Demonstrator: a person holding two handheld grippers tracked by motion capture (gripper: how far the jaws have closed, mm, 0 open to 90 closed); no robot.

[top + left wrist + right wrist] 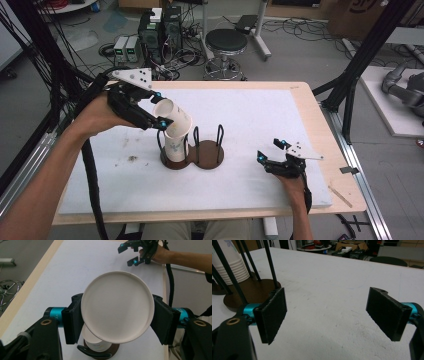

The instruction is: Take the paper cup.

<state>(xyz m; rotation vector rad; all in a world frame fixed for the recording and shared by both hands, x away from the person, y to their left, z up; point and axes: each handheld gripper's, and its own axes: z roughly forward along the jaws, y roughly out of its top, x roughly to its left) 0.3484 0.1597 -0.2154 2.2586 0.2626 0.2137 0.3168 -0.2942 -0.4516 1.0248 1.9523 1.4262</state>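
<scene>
My left gripper is shut on a white paper cup, held tilted with its mouth toward the camera in the left gripper view. Both pads press the cup's sides. Directly under it a stack of white cups stands in the left ring of a brown two-ring holder with black wire posts; the held cup's bottom sits at the top of that stack. My right gripper rests low over the white mat at the right, open with nothing between its pads. The holder's base lies to its left.
A white mat covers the wooden table. The holder's right ring holds no cups. Beyond the far edge stand a black stool and electronics boxes among cables on the floor.
</scene>
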